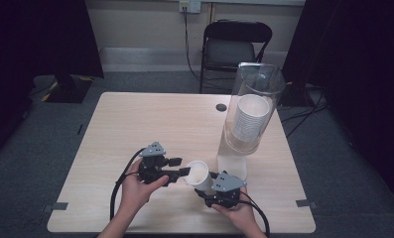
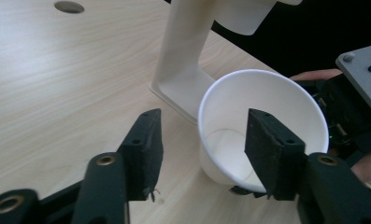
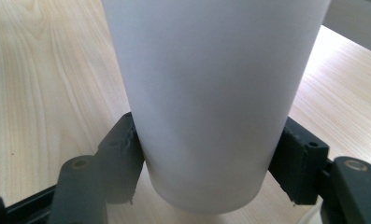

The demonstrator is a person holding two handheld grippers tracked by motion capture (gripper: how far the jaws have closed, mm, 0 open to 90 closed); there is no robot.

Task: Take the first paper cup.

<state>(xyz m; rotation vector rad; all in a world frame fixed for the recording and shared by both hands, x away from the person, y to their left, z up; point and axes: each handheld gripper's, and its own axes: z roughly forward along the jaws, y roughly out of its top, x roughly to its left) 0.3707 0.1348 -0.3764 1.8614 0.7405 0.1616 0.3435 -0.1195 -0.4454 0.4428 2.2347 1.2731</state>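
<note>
**Cup handover at the near edge**

Near the table's (image 1: 135, 114) front edge, right gripper (image 1: 212, 191) is clamped on the paper cup's (image 1: 198, 173) base, cup tilted. Left gripper (image 2: 202, 149) straddles the rim, one jaw inside, pads not yet pressing. Close gently; thin wall crushes easily. Dispenser stand (image 2: 181, 60) sits just beside; open tabletop lies left.
</note>
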